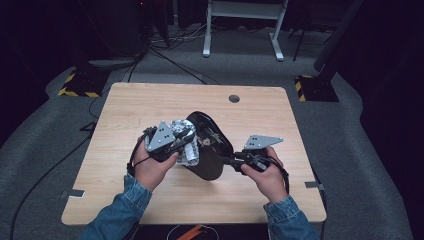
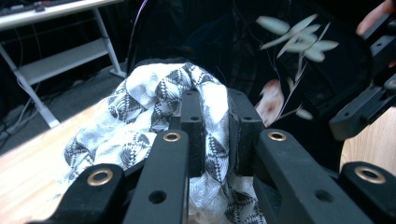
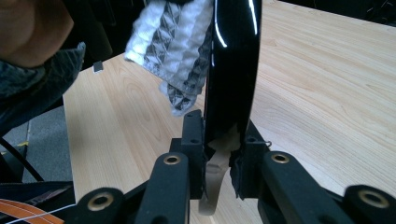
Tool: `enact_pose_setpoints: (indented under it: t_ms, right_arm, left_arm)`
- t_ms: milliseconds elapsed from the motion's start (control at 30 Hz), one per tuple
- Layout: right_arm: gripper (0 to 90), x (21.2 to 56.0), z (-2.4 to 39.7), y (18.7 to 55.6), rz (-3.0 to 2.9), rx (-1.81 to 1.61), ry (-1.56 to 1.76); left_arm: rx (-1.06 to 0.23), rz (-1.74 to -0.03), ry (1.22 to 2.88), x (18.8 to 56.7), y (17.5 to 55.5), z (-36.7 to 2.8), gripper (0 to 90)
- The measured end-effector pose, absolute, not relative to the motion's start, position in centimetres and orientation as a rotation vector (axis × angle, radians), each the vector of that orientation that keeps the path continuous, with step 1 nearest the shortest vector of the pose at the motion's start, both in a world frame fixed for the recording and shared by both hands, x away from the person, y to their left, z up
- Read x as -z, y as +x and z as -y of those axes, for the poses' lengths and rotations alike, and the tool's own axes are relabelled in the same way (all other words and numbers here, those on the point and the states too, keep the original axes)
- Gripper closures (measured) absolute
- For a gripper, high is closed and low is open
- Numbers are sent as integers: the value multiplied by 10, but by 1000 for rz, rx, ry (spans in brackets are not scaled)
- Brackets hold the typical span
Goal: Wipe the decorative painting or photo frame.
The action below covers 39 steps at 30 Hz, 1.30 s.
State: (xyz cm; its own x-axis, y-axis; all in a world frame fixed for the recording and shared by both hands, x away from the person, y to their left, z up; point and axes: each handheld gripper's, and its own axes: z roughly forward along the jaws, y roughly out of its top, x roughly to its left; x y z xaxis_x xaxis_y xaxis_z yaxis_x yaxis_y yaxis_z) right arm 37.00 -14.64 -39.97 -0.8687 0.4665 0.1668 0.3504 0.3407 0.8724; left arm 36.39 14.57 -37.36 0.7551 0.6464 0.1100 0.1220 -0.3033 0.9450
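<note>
Over the wooden tabletop [image 1: 150, 100], the left tool [image 2: 212, 135] pinches a patterned cloth [image 2: 149, 98] against a black tray [image 1: 212, 150], whose rim the right tool [image 3: 223, 156] clamps, tilted upright.

Dim rm, grey carpet [image 1: 45, 130], white desk frame [image 1: 245, 20]

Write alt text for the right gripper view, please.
The right gripper has its black fingers shut on the rim of a glossy black tray held on edge above a light wooden table. A white-and-grey patterned cloth hangs against the tray's left side.
</note>
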Motion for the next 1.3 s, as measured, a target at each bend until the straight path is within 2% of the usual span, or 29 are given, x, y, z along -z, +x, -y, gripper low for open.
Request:
enact_pose_setpoints:
  t_ms: [600, 1300]
  right_arm:
    - [788, 398, 145, 370, -2489, -1531, 762]
    - [779, 396, 143, 369, -2494, -1514, 742]
  left_arm:
    - [-615, -455, 1827, 344, 358, -114, 791]
    - [-665, -544, 1806, 349, 373, -141, 795]
